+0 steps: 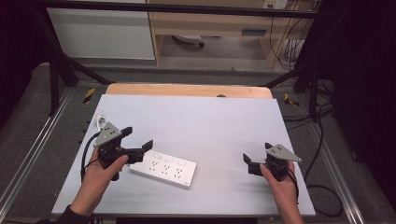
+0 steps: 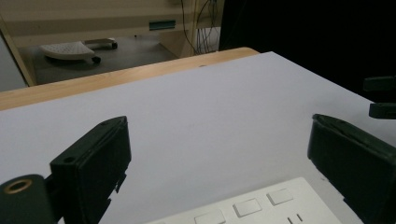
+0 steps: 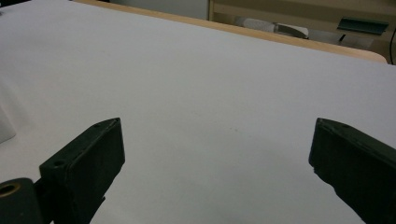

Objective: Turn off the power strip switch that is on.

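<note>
White and rectangular, one power strip [image 1: 163, 169] with three socket groups lies flat on the pale table [image 1: 210, 126]. Two black grippers hover with jaws wide: the left gripper [image 1: 138, 140] just beside the strip's left end, the right gripper [image 1: 257, 157] well apart.

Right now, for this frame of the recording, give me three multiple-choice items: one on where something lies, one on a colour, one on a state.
1. Where does the power strip lie?
A. by the left gripper
B. by the right gripper
C. at the table's far edge

2. What colour is the power strip?
A. black
B. white
C. yellow

3. How do the left gripper's jaws stand?
A. shut on the power strip
B. shut on nothing
C. open

Key: 1 A, the high view shows the strip on the table just beside the left gripper, far from the right one. 2 B, its casing is white in the high view and the left gripper view. 3 C, the left gripper view shows a wide gap between the jaws, with nothing held.
</note>
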